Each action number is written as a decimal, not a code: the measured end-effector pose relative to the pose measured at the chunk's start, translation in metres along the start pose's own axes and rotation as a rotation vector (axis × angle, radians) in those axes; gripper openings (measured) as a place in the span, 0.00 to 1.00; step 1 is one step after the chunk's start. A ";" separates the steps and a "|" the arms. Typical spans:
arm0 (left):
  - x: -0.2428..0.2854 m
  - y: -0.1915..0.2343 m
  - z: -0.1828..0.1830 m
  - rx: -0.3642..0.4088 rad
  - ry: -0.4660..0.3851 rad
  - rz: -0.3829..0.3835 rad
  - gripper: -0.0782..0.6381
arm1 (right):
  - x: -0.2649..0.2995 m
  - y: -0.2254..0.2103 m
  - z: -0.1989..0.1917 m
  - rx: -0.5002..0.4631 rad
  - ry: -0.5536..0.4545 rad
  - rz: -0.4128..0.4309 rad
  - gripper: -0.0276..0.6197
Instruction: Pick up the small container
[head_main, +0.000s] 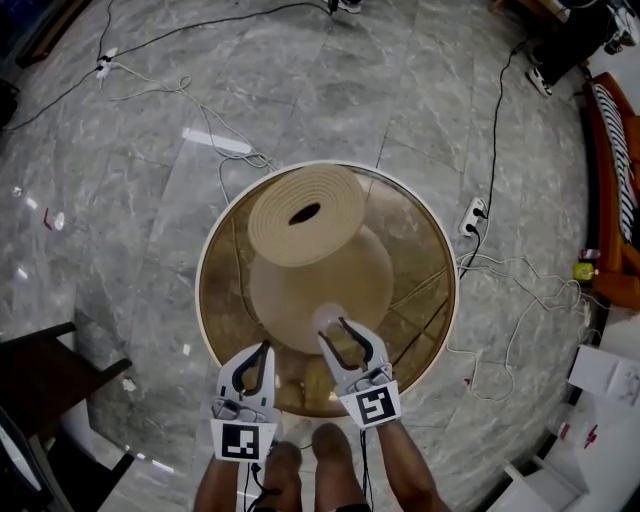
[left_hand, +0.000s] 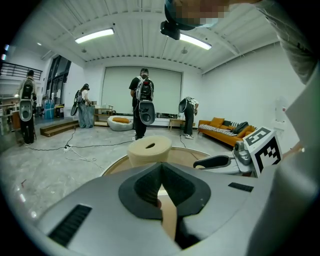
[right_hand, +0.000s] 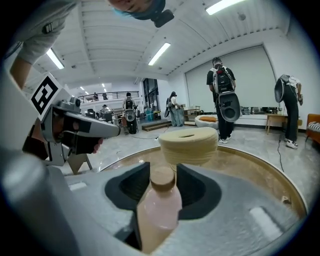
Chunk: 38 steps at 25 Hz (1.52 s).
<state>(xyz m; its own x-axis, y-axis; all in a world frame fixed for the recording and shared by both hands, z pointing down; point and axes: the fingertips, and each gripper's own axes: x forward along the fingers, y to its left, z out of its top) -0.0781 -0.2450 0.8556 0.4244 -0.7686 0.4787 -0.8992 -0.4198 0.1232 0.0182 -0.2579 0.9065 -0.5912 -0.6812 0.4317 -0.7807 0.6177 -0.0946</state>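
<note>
Small container (right_hand: 159, 210) pale pink, cap (right_hand: 162, 176) tan — floor (head_main: 120, 200) grey, marble-veined — sofa (left_hand: 225, 131) orange.

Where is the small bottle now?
The bottle stands between the open jaws of the right tool, on the round table, just before the beige roll.

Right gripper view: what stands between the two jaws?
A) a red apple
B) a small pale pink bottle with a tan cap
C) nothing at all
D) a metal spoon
B: the right gripper view shows the pink bottle standing upright between the jaws of the right gripper, tan cap on top.
</note>
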 end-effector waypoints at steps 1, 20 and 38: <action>0.001 0.001 -0.002 -0.002 0.001 0.001 0.13 | 0.002 0.000 -0.001 0.001 0.000 0.000 0.30; 0.001 0.004 -0.022 -0.028 0.026 0.009 0.13 | 0.017 0.000 -0.017 -0.052 0.032 -0.033 0.25; -0.029 0.003 0.023 0.018 -0.037 0.034 0.13 | -0.005 0.007 0.023 -0.069 0.016 -0.030 0.24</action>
<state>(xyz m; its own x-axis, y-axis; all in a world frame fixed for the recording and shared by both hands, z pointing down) -0.0906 -0.2349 0.8217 0.3972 -0.8000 0.4497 -0.9115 -0.4010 0.0918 0.0106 -0.2590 0.8829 -0.5641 -0.6939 0.4474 -0.7820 0.6230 -0.0198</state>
